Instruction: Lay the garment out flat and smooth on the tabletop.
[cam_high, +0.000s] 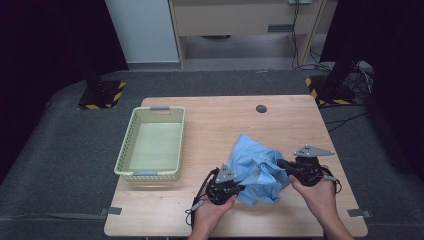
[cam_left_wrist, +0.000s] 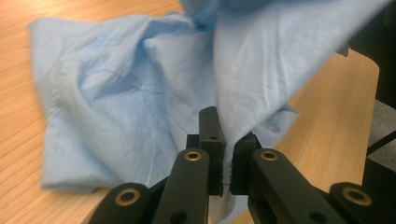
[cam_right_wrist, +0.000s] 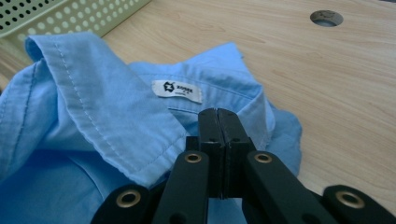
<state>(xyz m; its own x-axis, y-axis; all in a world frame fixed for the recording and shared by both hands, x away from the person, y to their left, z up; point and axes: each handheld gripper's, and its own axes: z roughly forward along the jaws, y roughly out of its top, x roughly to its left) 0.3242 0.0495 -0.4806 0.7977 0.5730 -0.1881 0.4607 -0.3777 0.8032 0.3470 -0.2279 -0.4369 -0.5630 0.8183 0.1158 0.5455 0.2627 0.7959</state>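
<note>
Wooden table, blue shirt, basket

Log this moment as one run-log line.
left gripper: shut on crumpled light-blue cotton shirt | right gripper: shut at shirt collar | pale-green perforated plastic basket: empty

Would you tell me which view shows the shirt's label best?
The right gripper view: the white label sits sharp inside the shirt collar. The high view shows the whole crumpled shirt, its label too small to make out. The left gripper view shows plain cloth.
</note>
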